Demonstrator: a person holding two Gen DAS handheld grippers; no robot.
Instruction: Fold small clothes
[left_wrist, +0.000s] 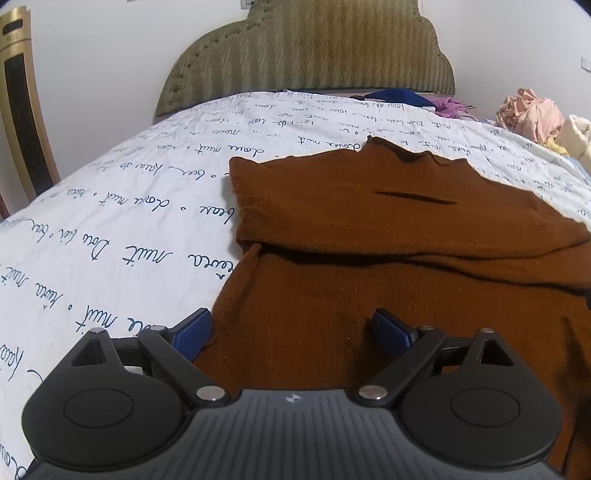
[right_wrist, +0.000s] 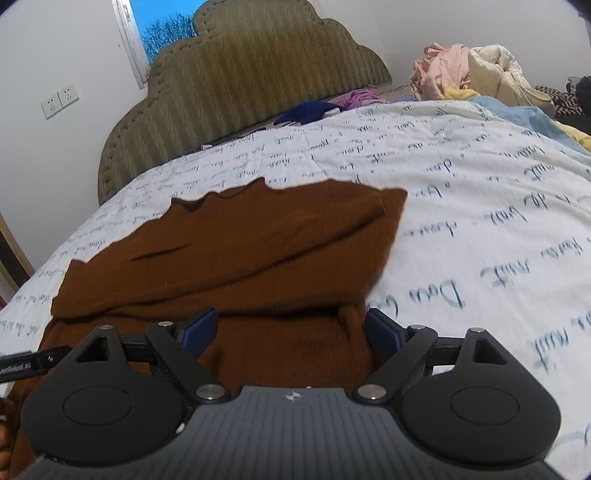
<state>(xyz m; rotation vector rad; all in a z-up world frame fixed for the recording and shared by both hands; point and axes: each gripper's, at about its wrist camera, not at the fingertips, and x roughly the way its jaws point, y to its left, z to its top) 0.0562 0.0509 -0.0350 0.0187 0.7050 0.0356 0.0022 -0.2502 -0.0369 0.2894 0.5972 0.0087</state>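
Observation:
A brown knit top (left_wrist: 388, 236) lies flat on the white bedsheet with blue script (left_wrist: 110, 221), its sleeves folded across the body and its frilled collar toward the headboard. My left gripper (left_wrist: 291, 334) hovers over the garment's near left edge, jaws wide apart, nothing between the blue pads (left_wrist: 192, 338). The right wrist view shows the same brown top (right_wrist: 240, 251). My right gripper (right_wrist: 290, 332) stands open over its near right part. A vertical fold of cloth (right_wrist: 347, 325) rises just inside the right pad, and no pad presses on it.
A padded olive headboard (left_wrist: 306, 55) stands at the far end. Dark blue and purple clothes (right_wrist: 317, 109) lie by it. A heap of pink and cream laundry (right_wrist: 469, 70) sits at the far right with a light blue cloth (right_wrist: 524, 114). A gold appliance (left_wrist: 22, 110) stands left.

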